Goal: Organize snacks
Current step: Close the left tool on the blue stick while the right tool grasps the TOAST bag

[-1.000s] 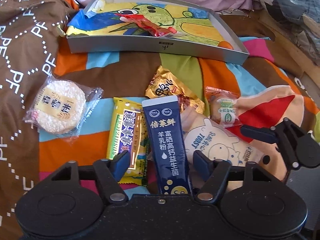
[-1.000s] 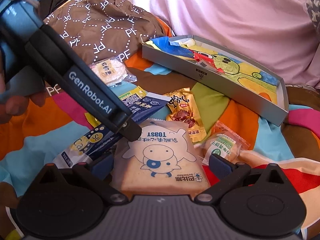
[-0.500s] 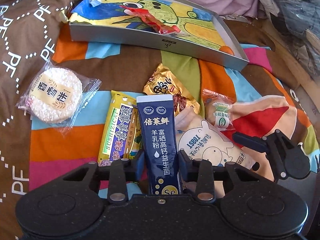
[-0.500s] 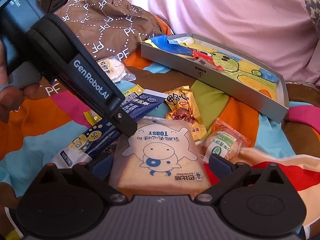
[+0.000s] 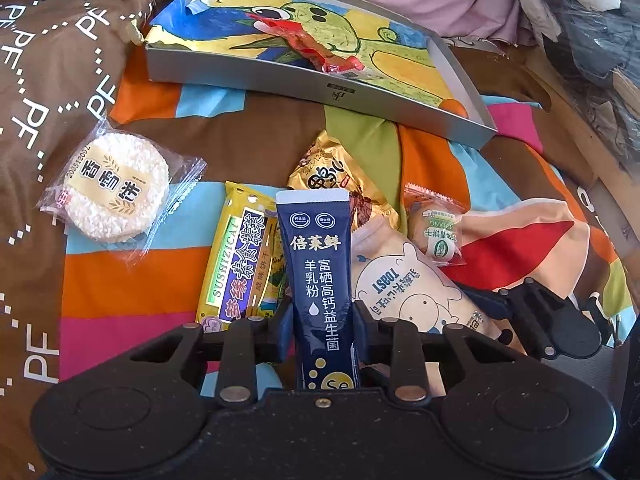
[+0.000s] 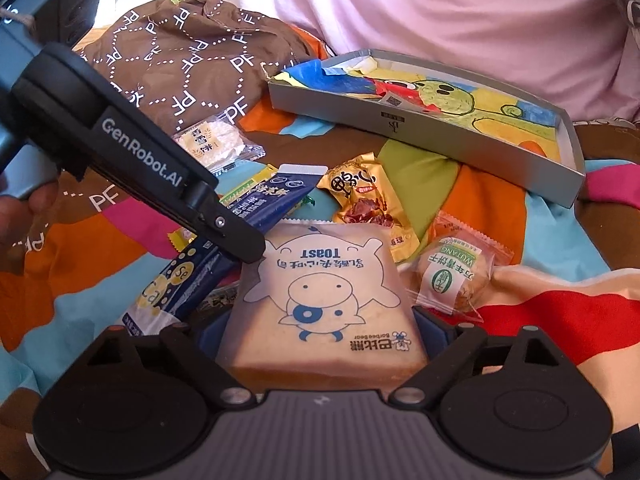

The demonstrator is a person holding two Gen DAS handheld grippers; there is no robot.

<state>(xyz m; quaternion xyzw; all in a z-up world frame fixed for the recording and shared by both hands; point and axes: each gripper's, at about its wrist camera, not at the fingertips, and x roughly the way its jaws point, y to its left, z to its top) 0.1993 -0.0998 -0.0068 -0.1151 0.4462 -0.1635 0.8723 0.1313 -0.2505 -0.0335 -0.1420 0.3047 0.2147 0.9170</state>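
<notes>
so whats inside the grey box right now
One red-wrapped snack lies in the grey box, on a colourful cartoon drawing lining its bottom. The near wall hides part of the floor.

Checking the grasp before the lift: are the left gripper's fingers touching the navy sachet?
Touching. In the left wrist view, both fingers of the left gripper press against the navy sachet, no gap either side.

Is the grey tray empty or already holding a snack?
Holding one: a red wrapped snack lies inside the grey tray on its drawing; the other snacks are outside.
</notes>
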